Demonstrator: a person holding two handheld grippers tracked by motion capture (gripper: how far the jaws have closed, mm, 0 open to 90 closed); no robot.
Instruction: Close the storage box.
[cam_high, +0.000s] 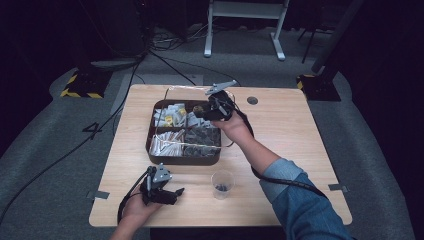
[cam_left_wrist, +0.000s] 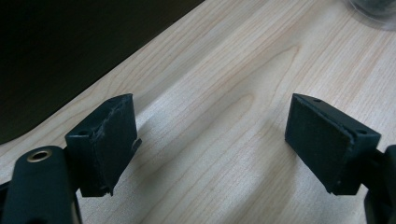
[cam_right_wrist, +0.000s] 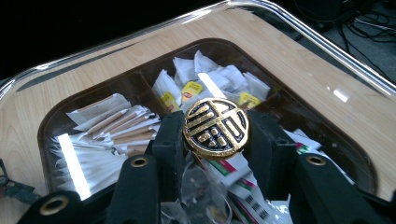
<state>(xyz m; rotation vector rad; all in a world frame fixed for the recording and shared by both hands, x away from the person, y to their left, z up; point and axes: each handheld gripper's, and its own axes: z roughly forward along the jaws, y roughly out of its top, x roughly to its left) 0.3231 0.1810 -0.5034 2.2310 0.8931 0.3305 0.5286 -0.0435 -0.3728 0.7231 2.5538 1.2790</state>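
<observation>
The gold-and-black round knob (cam_right_wrist: 215, 128) of a clear lid (cam_right_wrist: 327, 44) sits clamped between the two jaws of the right gripper (cam_right_wrist: 215, 140), at the centre of the right gripper view. In the high view, this gripper (cam_high: 212, 109) holds the lid (cam_high: 172, 92) over the upper right of a dark, four-part tray (cam_high: 150, 137), just above centre frame. The tray holds white sachets, paper sticks and dark packets. The lid appears lifted or tilted rather than seated, so the cover is judged partly handled; whether it is coming off or going on cannot be told. A clear cup (cam_high: 222, 184) with dark contents stands below the tray. The left gripper (cam_high: 172, 192), lower left, rests with jaws wide apart and nothing between them. The light wooden table (cam_high: 280, 130) stands on grey carpet with cables and a white frame in a dark room.
</observation>
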